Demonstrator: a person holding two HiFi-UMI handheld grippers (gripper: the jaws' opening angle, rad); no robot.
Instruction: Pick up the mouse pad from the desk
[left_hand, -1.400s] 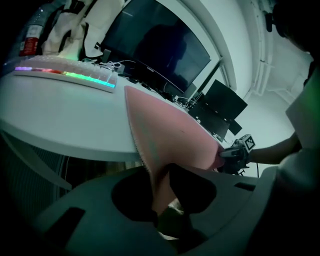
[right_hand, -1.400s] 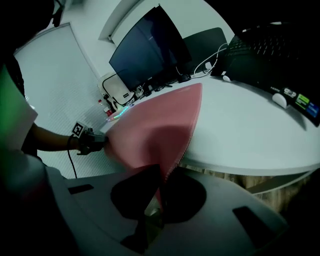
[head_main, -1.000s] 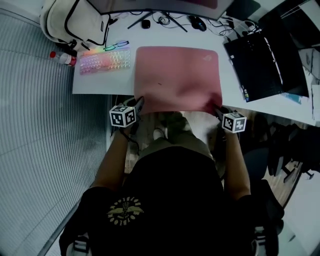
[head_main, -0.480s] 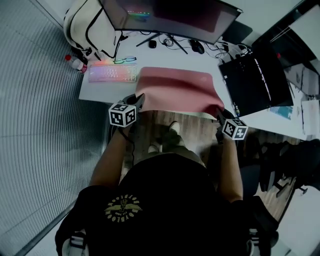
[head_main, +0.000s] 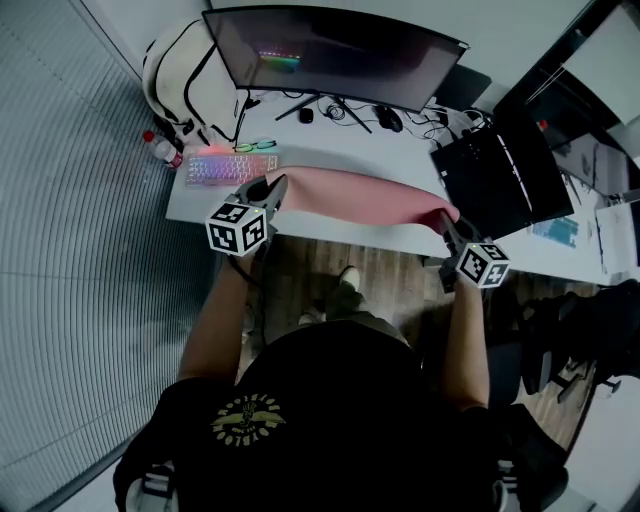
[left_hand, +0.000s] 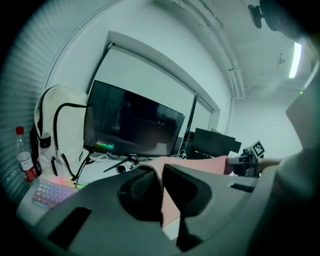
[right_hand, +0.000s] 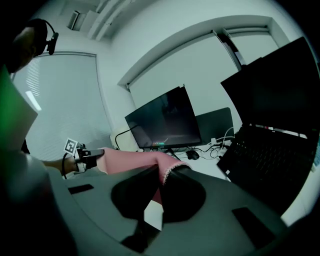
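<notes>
The left tool (head_main: 272, 187) is pinched shut on one near corner of the pink mouse pad (head_main: 365, 197). The right tool (head_main: 443, 217) is pinched shut on the other. The pad hangs between the tools, over the worktop (head_main: 400, 150). To lift well, raise both tools evenly and squeeze tight so nothing slips.

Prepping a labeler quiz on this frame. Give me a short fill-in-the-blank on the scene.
1. The left gripper and the right gripper are each shut on a near corner of the pink ____.
2. In the head view, the backlit keyboard lies to the ____ of the held thing.
3. At the right end of the desk sits an open black ____.

Missing words: mouse pad; left; laptop.
</notes>
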